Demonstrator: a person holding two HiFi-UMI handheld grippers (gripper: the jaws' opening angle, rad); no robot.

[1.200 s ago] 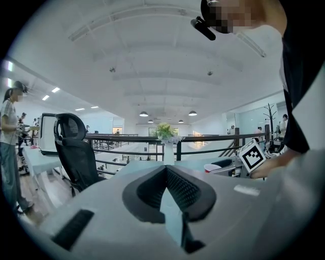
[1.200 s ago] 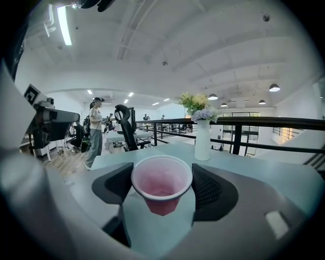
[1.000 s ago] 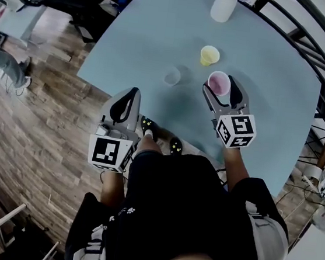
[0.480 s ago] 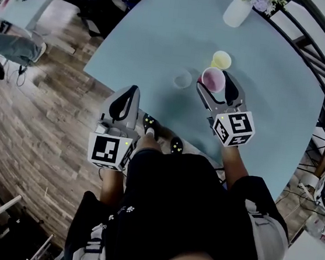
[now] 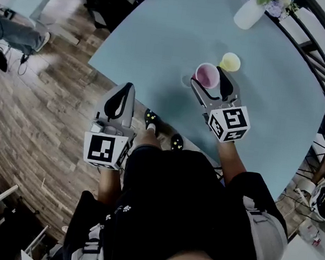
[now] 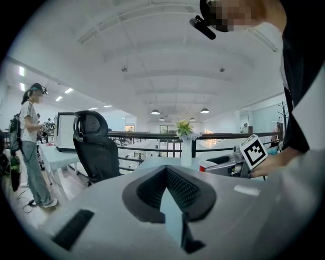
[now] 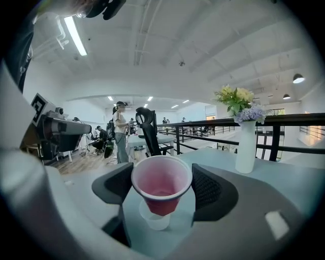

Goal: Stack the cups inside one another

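1. Pink cup (image 7: pixel 161 184), upright with its mouth up, is clamped between the fingers of the right gripper (image 7: pixel 162 195) over the worktop (image 5: pixel 161 44), near its near edge.
2. Directly under its base stands the clear cup (image 7: pixel 155 222), mouth up. I cannot tell whether they touch. A straight drop looks like all that is needed.
3. Yellow cup (image 5: pixel 230 62) stands just beyond them, apart from both.
4. Left gripper (image 6: pixel 166 172) hangs off the near edge, fingers together on nothing, the farther of the two.

No readable words or numbers — only coded square markers (image 5: pixel 105 149) on left cube (image 5: pixel 119 153) and right cube (image 5: pixel 229 123)
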